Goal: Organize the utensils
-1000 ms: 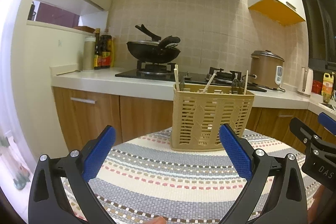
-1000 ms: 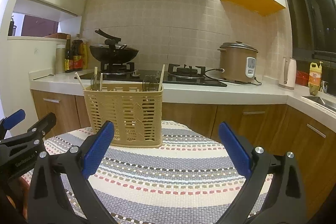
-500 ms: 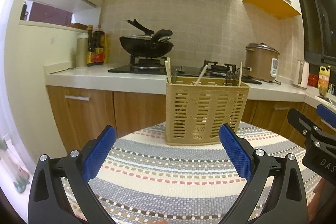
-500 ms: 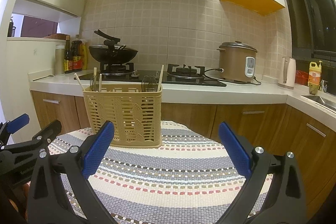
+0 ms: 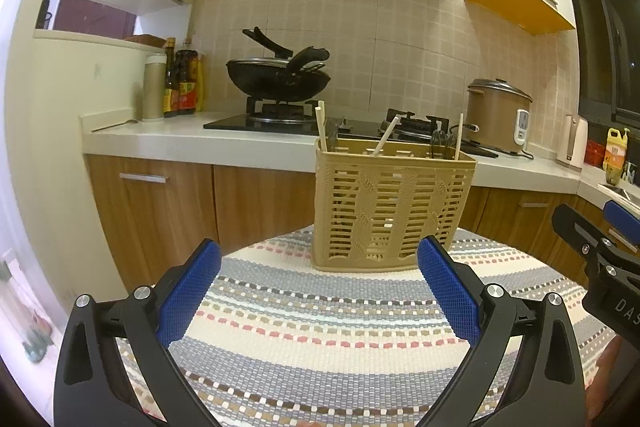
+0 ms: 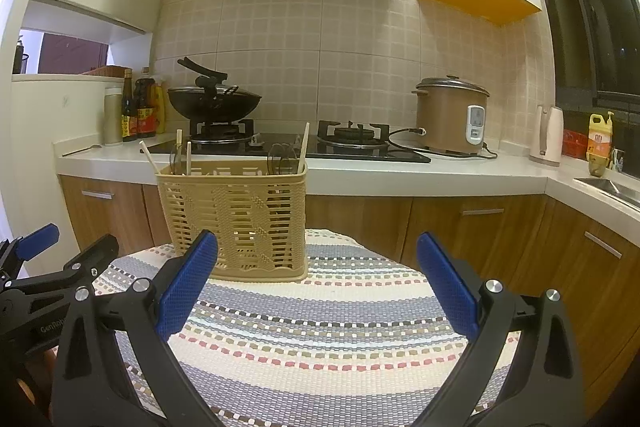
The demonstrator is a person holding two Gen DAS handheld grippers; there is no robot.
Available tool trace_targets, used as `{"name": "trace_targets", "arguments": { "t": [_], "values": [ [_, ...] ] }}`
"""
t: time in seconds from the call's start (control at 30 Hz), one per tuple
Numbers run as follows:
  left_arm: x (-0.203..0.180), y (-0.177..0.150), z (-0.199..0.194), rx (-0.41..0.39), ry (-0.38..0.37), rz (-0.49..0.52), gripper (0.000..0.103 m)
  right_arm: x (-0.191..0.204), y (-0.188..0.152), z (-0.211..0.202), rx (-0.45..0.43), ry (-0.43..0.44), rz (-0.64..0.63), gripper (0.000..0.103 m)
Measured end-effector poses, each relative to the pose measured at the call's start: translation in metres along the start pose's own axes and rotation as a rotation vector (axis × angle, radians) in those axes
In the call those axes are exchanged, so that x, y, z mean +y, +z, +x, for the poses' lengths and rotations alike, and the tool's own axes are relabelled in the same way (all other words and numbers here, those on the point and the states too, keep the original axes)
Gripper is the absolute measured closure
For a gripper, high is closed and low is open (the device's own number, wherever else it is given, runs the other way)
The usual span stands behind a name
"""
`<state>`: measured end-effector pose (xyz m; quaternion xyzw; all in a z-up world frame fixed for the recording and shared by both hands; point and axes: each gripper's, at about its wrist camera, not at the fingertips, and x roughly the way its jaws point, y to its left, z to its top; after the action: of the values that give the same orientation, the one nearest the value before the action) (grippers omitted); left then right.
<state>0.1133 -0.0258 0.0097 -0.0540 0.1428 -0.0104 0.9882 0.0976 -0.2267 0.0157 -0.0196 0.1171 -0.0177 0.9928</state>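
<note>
I have both tongs spread wide with nothing between the blue pads. My left tongs hover above the striped mat that covers the counter, facing the tan slotted basket, which stands upright on the far part of the mat. From my right tongs the same basket sits ahead and to the left, clear of the pads. Several pale chopsticks poke up above its rim, leaning at different angles (there are also darker utensils inside, too dim for me to identify). Behind the basket runs the kitchen worktop with a black wok on the hob and a brown rice cooker further right.
</note>
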Motion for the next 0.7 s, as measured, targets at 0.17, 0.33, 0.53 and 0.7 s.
{"name": "trace_targets", "arguments": {
  "t": [0.17, 0.33, 0.53, 0.7],
  "values": [
    [-0.0006, -0.0001, -0.0005, -0.002, 0.000, 0.002, 0.008, 0.0002, 0.0001, 0.0003, 0.001, -0.001, -0.001, 0.008],
    [-0.0011, 0.0000, 0.0001, 0.001, -0.001, 0.003, 0.008, 0.0003, 0.0000, -0.0002, 0.000, -0.001, -0.001, 0.008],
    [-0.0002, -0.0001, 0.0007, 0.006, -0.004, 0.000, 0.008, 0.0000, 0.0001, -0.0006, 0.001, 0.000, -0.003, 0.008],
    [-0.0009, -0.0004, 0.0009, 0.006, -0.002, 0.005, 0.008, 0.0014, -0.0001, -0.0014, 0.001, 0.002, -0.008, 0.008]
  ]
}}
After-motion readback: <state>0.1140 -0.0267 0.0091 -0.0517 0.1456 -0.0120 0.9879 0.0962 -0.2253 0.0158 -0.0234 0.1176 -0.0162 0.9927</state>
